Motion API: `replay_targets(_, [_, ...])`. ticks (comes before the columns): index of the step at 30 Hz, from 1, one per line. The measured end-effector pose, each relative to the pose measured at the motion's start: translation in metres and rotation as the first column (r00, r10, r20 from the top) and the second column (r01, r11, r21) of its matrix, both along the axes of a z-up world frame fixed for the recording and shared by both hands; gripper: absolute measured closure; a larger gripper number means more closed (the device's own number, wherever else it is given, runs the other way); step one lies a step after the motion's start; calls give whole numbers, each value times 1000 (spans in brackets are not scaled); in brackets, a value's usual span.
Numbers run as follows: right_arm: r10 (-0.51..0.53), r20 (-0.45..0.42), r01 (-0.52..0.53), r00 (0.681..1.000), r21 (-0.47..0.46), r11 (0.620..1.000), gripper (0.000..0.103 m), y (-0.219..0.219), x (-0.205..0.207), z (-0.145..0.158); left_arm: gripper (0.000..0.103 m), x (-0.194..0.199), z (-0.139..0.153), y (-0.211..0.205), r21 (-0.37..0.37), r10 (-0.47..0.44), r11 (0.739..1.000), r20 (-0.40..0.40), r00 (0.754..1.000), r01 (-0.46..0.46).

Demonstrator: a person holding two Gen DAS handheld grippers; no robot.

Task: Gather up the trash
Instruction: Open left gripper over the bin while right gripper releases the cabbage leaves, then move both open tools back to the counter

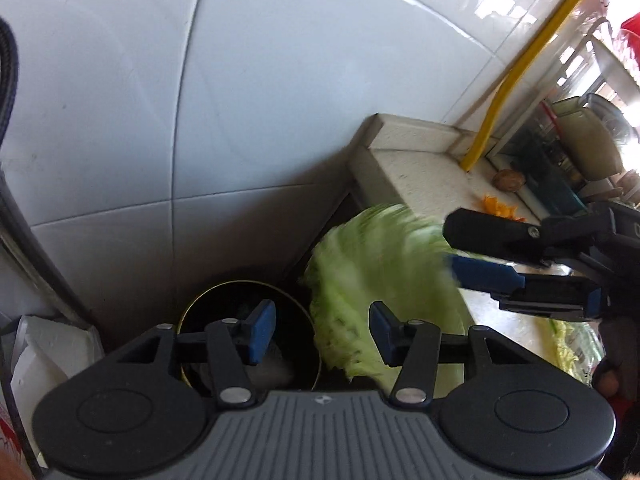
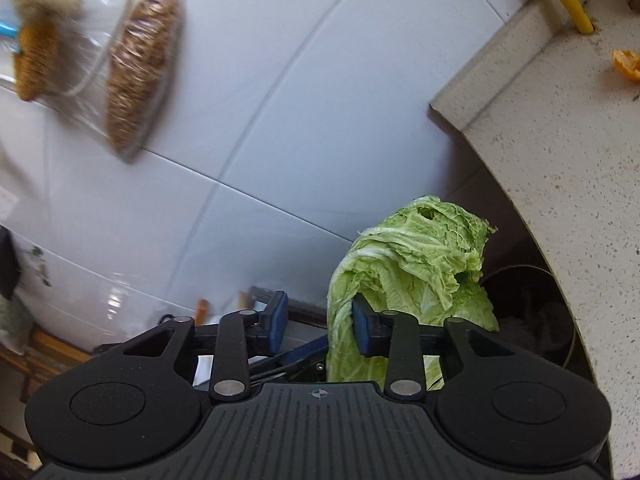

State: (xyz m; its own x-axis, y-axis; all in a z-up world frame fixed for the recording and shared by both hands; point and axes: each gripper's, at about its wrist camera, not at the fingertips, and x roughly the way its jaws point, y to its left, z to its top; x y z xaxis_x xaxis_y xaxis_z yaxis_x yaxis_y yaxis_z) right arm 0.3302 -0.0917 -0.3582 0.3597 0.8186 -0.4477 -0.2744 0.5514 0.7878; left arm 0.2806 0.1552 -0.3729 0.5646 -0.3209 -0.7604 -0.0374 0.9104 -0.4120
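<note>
- Ribbed grey-black housing of the left tongs (image 1: 322, 334) fills the bottom of the left wrist view; its blue rubber-faced pads stand partly apart with nothing pressed between them. Past the right-hand pad hangs the cabbage leaf (image 1: 380, 280), blurred.
- Right tongs (image 2: 320, 322) likewise sit partly open in their own view. The leaf (image 2: 412, 280) lies against the inner face of the pad at 3 o'clock, while the other pad stands clear of it, so I judge nothing is clamped; the leaf looks loose or falling.
- In the left wrist view the right tongs (image 1: 452, 248) enter from 3 o'clock, the leaf at their tips.
- Where the leaf is: beyond the end of the desk (image 1: 420, 172), above and just to 3 o'clock of the round dark bin (image 1: 248, 336), which has a thin brassy rim and stands on the floor against the white tiled wall (image 1: 200, 100).
- Handling, as a judgement: light, limp, crinkled at the green frill, with a firmer pale rib running down it. The frill would tear or slip; the rib near the base is the better place to pinch. Damp surfaces may cling to the rubber pads.
- Textures: speckled stone desk (image 2: 560, 160) with a squared lip; glossy tiles with grey grout; a smooth yellow hose (image 1: 504, 92) dropping to the desk.
- Other scraps on the desk: orange peel (image 2: 626, 64) and a brown round object (image 1: 509, 180), possibly a potato.
</note>
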Motion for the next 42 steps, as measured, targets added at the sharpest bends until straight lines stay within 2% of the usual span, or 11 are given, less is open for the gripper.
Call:
replay_targets(2, [1,-21,-1,1000,-13,1000,51,6,5,-8,54,0,-3,4,-5,11,1000,-10,1000,-11])
replay_targets(6, [2,-40,-3,999,-35,999,50,18,17,-19,54,-5,-3,12,-14,23,1000,-15,1000,-23])
replay_targets(12, [-5,-38,2,999,-70,998,49,30,21,-20,53,-12,7,16,-45,14,999,11,1000,-13])
replay_targets(19, [-27,-19,25,999,-75,997,43,16,-7,-2,51,-11,27,-11,-73,-103,991,68,992,108])
replay_targets(25, [-137,17,138,990,-69,988,38,-34,-42,19,49,-1,39,-51,-69,-234,968,108,966,242])
replay_targets(28, [-219,41,221,975,-64,973,37,-68,-62,28,49,5,42,-71,-80,-277,955,110,955,286])
replay_targets(33, [-357,101,367,929,-104,924,34,-119,-87,41,48,14,53,-111,-70,-359,927,127,925,369])
replay_targets(42, [-513,148,532,845,-157,832,30,-205,-109,47,47,33,56,-195,-81,-479,869,105,871,488])
